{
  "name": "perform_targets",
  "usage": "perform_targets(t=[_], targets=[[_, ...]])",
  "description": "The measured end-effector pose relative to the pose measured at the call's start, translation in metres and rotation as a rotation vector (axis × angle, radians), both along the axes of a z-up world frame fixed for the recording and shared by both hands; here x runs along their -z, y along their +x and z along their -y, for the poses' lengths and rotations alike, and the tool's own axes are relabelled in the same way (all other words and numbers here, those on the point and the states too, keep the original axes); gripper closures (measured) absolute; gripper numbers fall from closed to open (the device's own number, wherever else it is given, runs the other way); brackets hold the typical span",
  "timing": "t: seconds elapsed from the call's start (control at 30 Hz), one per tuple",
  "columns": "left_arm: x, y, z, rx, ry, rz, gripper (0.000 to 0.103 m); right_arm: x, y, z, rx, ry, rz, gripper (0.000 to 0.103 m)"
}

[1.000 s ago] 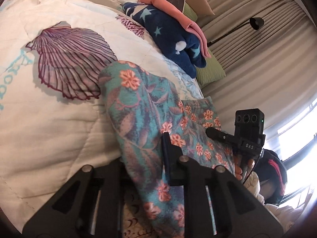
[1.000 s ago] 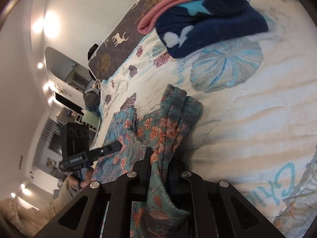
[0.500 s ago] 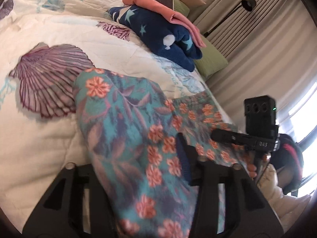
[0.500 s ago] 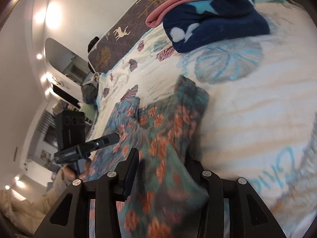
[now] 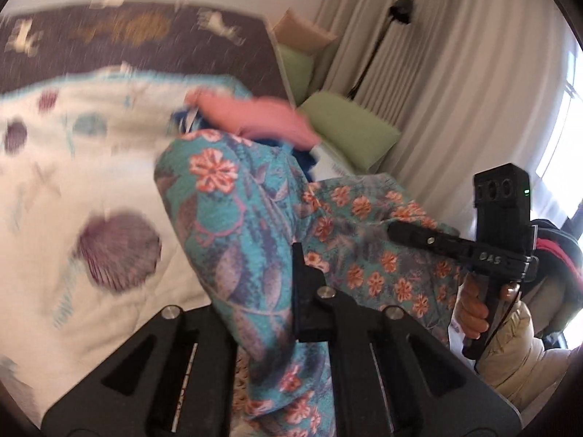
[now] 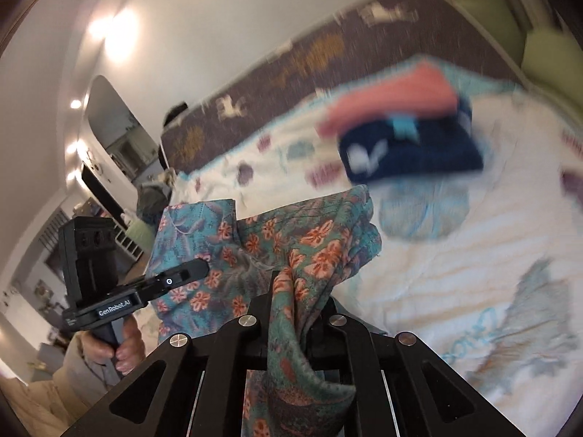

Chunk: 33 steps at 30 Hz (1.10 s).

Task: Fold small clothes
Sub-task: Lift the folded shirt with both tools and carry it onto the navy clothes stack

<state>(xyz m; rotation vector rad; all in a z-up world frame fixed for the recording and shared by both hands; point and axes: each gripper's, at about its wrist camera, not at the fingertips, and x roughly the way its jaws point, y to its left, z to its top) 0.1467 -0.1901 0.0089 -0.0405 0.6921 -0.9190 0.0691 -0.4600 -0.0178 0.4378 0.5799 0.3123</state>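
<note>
A teal garment with orange flowers (image 5: 218, 189) hangs stretched between both grippers above the shell-print quilt (image 5: 73, 182). In the left wrist view my left gripper (image 5: 262, 266) is closing its jaws onto one bunched edge; only its right finger (image 5: 297, 255) shows, the other is under cloth. The right gripper (image 5: 397, 227) holds the far side, gripped by a hand. In the right wrist view my right gripper (image 6: 295, 291) is closing its jaws on a fold of the garment (image 6: 313, 240), with the left gripper (image 6: 198, 267) at the left.
A folded stack, pink on top of navy (image 6: 408, 145), lies on the quilt (image 6: 455, 273) beyond the garment. Green pillows (image 5: 349, 131), a floor lamp (image 5: 399, 11) and curtains stand past the bed's right side. A dark deer-print cover (image 5: 145, 36) lies at the head.
Both grippers have risen and lifted the garment off the quilt. Their jaws stood wider half a second ago and have closed on the cloth again. Both views now tilt up toward the headboard.
</note>
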Motion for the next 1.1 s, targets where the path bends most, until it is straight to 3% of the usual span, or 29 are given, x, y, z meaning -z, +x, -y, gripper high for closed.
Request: perform_targets(t=[0.17, 0.33, 0.47, 0.6, 0.73, 0.83, 0.93, 1.03, 1.1], targets=[[-0.084, -0.022, 0.018, 0.033, 0.012, 0.191, 0.095, -0.088, -0.041, -0.008, 0.061, -0.134, 0.186, 0.095], [-0.176, -0.015, 0.052, 0.026, 0.023, 0.367, 0.095, -0.177, -0.035, 0.011, 0.153, -0.188, 0.268, 0.095], [-0.229, 0.023, 0.083, 0.001, 0.013, 0.426, 0.094, -0.238, -0.006, 0.025, 0.212, -0.269, 0.323, 0.095], [-0.246, 0.076, 0.116, -0.025, 0.034, 0.436, 0.094, -0.265, 0.036, 0.043, 0.265, -0.283, 0.335, 0.095], [-0.232, 0.128, 0.144, -0.052, 0.064, 0.456, 0.094, -0.261, 0.098, 0.059, 0.321, -0.288, 0.32, 0.095], [-0.199, 0.183, 0.163, -0.094, 0.087, 0.416, 0.094, -0.237, 0.152, 0.076, 0.336, -0.26, 0.281, 0.095], [-0.14, 0.25, 0.188, -0.17, 0.163, 0.337, 0.092, -0.19, 0.213, 0.089, 0.333, -0.24, 0.209, 0.095], [-0.07, 0.305, 0.206, -0.262, 0.28, 0.278, 0.082, -0.123, 0.283, 0.107, 0.358, -0.225, 0.055, 0.093], [-0.029, 0.33, 0.215, -0.302, 0.369, 0.255, 0.078, -0.077, 0.323, 0.114, 0.41, -0.281, -0.055, 0.091]])
